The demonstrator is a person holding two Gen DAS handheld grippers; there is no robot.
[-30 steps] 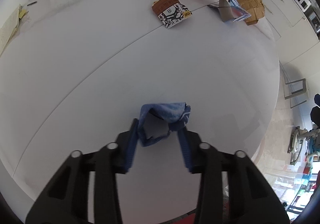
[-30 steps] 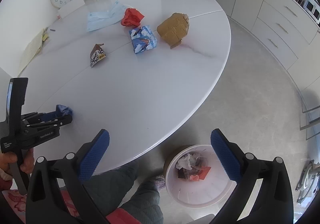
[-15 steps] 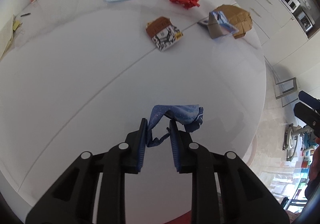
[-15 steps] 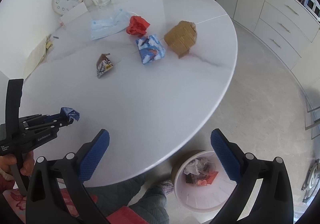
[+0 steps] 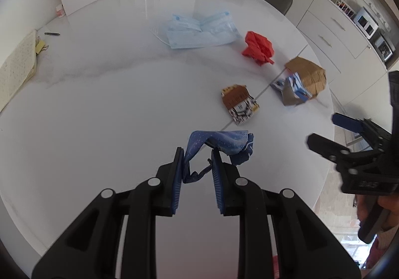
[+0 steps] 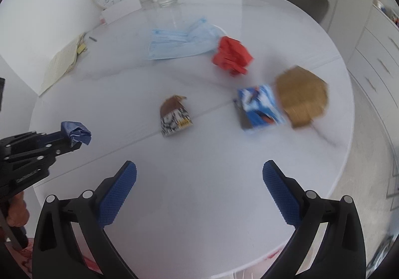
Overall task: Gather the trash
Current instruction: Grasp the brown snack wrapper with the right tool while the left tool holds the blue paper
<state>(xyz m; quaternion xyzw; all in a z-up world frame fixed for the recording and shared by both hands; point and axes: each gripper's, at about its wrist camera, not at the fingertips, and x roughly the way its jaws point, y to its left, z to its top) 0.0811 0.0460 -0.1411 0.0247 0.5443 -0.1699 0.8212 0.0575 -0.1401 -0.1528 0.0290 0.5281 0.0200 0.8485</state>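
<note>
Trash is partly in hand: we hold a blue wrapper (image 5: 224, 145) clamped in our left gripper (image 5: 197, 154) above the bench (image 5: 99, 109), right gripper (image 6: 199, 171) jaws wide and empty, while masks (image 5: 199, 32), red paper (image 5: 259, 47), brown wrapper (image 5: 239, 104), carton (image 5: 294, 87) and cardboard (image 5: 309, 74) lie uncollected.

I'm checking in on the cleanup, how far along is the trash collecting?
Nothing visibly binned in these views. In hand: the left gripper has its jaws shut on a blue wrapper, lifted off the table. Left: brown patterned wrapper, blue carton, brown cardboard, red paper, face masks. The right gripper is open, empty.
</note>
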